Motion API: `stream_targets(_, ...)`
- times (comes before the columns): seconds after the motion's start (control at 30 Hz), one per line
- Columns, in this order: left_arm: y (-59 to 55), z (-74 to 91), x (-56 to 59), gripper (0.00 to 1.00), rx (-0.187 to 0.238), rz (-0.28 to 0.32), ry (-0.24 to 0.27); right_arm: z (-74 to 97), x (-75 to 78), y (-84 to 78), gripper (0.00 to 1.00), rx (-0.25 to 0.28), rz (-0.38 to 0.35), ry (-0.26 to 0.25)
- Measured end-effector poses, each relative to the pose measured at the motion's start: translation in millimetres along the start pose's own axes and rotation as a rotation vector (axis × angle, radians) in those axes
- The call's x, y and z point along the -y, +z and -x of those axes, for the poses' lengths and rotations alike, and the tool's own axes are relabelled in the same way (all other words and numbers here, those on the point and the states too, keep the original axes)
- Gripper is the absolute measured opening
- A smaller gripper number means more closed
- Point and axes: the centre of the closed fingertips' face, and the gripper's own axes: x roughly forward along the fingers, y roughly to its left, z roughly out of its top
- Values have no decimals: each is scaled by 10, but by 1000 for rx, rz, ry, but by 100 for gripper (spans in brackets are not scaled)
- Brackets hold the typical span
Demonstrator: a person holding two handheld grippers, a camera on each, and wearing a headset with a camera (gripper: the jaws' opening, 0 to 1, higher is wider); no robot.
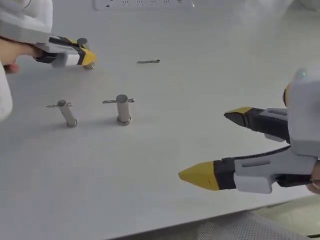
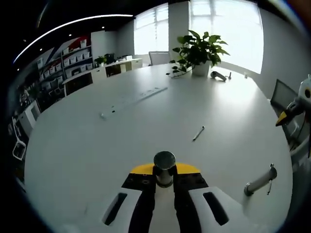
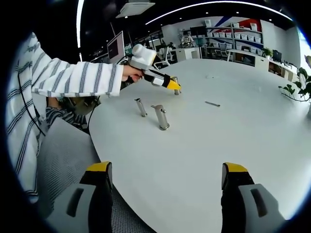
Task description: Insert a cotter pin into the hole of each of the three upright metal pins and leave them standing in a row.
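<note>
The left gripper [image 2: 165,171] is closed on a short silver metal pin with a round head [image 2: 164,160], at 10 o'clock on the white table [image 1: 170,150] in the head view. The right gripper [image 1: 216,145], at 4 o'clock, is wide open and holds nothing. A thin loose cotter pin [image 1: 148,61] lies at 12 o'clock. At 9 o'clock stand a second metal pin [image 1: 68,114] and a third metal pin [image 1: 123,110], each with a cotter pin through its top.

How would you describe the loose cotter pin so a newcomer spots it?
Find the white power strip at the far edge of the table. Just before it lies the loose cotter pin, flat and alone; the other two cross upright metal pins.
</note>
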Motion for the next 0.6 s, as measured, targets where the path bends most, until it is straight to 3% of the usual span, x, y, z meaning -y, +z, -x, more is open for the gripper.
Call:
stream_targets(0.17,184,65,-28,9,23,-4,3,16,31,40,92,15,7,-2)
stream_targets(0.33,311,250,112,9,58,-18,-5,22,22,89,92,29,14,4)
stream_targets(0.6,416,478,417,9,99,-46,-33,64,-24,142,91,39,39,17)
